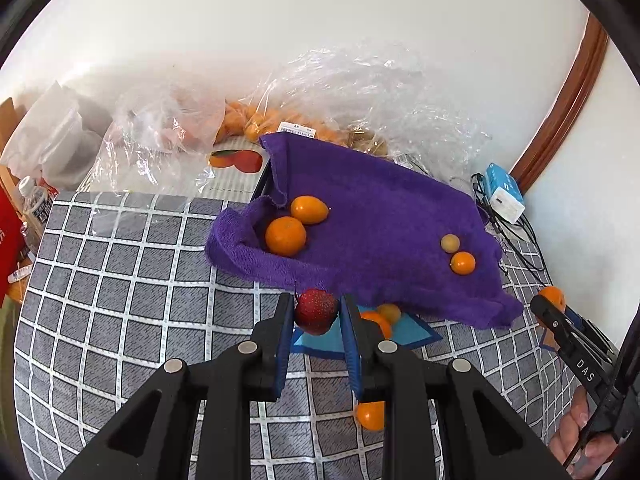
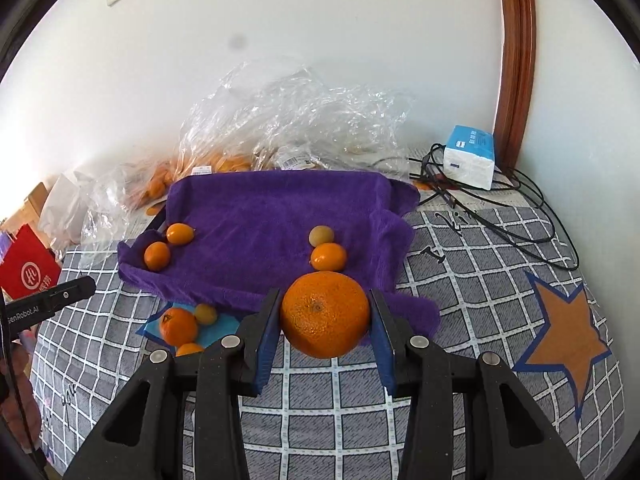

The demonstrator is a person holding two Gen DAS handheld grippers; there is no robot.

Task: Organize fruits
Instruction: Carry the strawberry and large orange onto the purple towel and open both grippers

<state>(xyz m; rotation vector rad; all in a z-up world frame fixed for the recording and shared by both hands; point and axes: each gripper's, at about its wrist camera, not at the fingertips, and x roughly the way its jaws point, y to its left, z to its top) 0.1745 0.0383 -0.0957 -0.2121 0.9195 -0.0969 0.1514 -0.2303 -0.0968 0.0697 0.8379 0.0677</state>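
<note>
My left gripper (image 1: 316,312) is shut on a dark red bayberry-like fruit (image 1: 317,310), held above the checked cloth. My right gripper (image 2: 325,316) is shut on a large orange mandarin (image 2: 325,314), just in front of the purple towel (image 2: 272,216). On the towel lie a mandarin (image 1: 285,236) and an oval orange fruit (image 1: 309,209) at the left, and a small yellowish fruit (image 1: 450,243) with a small orange one (image 1: 463,263) at the right. Several small fruits (image 2: 178,325) sit on a blue patch (image 2: 212,332) by the towel's front edge. The right gripper also shows at the left wrist view's right edge.
Clear plastic bags of oranges (image 2: 208,164) lie against the wall behind the towel. A blue and white box (image 2: 470,156) and black cables (image 2: 500,220) sit at the back right. A red bag (image 2: 28,276) stands at the left. An orange star (image 2: 564,328) marks the checked cloth (image 2: 460,280).
</note>
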